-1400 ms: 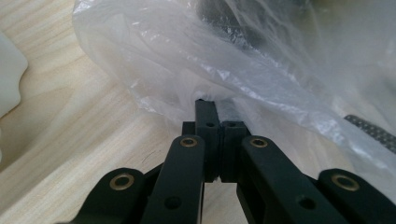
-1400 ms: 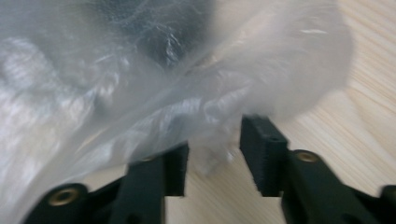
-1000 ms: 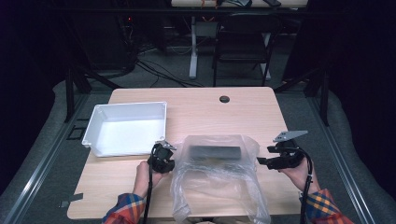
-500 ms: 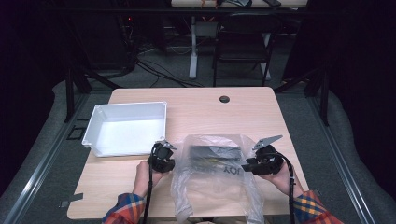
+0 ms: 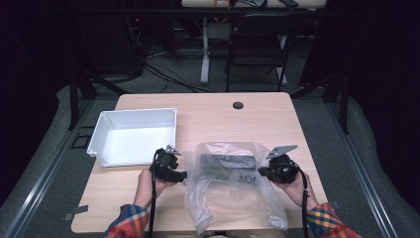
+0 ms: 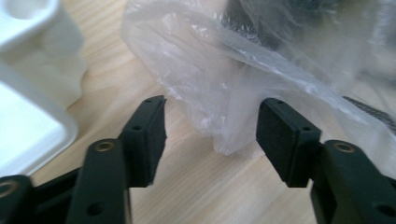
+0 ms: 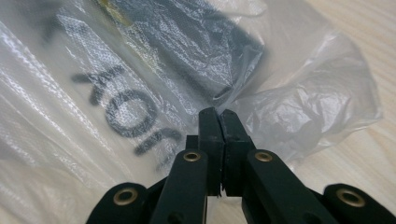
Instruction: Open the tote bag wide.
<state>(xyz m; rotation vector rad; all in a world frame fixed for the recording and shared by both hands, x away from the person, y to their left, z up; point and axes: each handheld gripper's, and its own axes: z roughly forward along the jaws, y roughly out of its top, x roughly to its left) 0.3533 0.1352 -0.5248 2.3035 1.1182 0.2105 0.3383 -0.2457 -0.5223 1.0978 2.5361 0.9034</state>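
A clear plastic bag (image 5: 233, 191) with black print lies on the wooden table (image 5: 223, 119), and a dark flat object (image 5: 230, 161) rests inside it. My left gripper (image 5: 184, 174) sits at the bag's left edge. Its jaws have just been opening and now stand apart, with a fold of the bag (image 6: 243, 70) just ahead of the left gripper (image 6: 210, 126) and touching neither pad. My right gripper (image 5: 258, 172) is at the bag's right side. Its jaws have just been closing, and the right gripper (image 7: 218, 114) now pinches the film of the bag (image 7: 116, 70) beside the dark object (image 7: 187, 42).
A white plastic tray (image 5: 138, 111) stands at the left of the table, close behind my left hand; its corner (image 6: 28, 93) is beside the left jaw. A round cable hole (image 5: 238, 105) sits near the far edge. Dark chairs and cables lie beyond the table.
My right gripper has come in leftward and down from the table's right side to the bag and has shut on it. My left gripper has opened and let go of the bag's left edge.
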